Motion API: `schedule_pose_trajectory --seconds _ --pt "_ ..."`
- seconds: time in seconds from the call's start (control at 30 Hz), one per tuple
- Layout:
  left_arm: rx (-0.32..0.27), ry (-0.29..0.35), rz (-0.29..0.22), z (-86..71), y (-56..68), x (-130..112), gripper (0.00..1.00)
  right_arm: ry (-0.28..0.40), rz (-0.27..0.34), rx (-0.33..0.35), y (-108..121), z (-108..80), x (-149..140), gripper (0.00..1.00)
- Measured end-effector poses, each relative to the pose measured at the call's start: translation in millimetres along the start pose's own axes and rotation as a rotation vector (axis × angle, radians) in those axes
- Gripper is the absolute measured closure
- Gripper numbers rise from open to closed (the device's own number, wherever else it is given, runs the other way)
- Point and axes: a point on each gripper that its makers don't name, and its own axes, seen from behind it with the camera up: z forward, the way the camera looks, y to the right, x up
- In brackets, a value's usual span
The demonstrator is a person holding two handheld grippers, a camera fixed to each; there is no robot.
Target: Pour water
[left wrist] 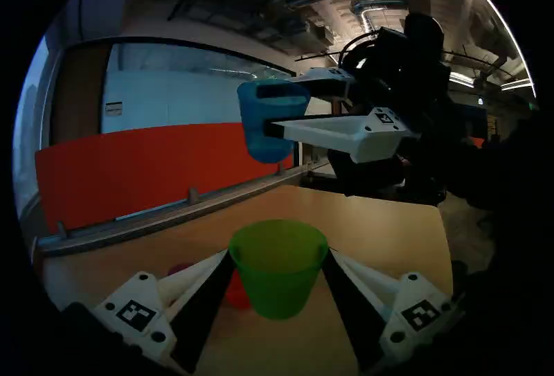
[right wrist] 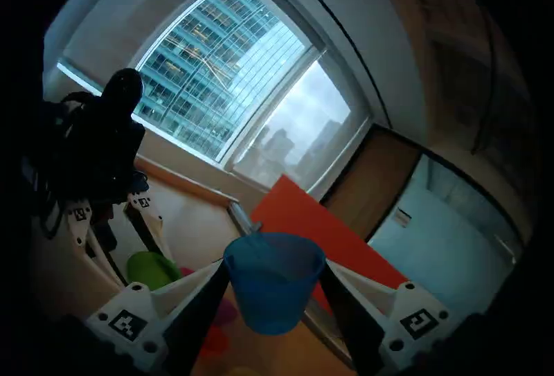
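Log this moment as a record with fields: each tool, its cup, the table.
left tool: shut on green cup, cup upright
right tool: shut on blue cup, held higher than the green cup
water: cannot tell; no stream seen
table: wooden; red cup stands just behind the green cup

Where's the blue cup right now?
In the left gripper view, the blue cup is clamped in the right gripper, high above the table and the green cup that the left gripper holds.
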Motion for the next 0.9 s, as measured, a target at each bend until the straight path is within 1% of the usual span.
schedule_pose_trajectory --seconds 0.17,0.37,0.9 --pt "-0.002 -0.001 -0.001 0.9 1.7 -1 0.13 -0.002 -0.056 0.003 2 3.5 5 0.09" --pt "-0.003 0.001 0.000 1.9 2.7 1 0.13 0.002 -0.136 0.000 6 7.6 10 0.09" --pt "-0.011 0.012 -0.002 2.7 6.1 6 0.13 0.010 -0.324 -0.019 16 10.9 21 0.09"
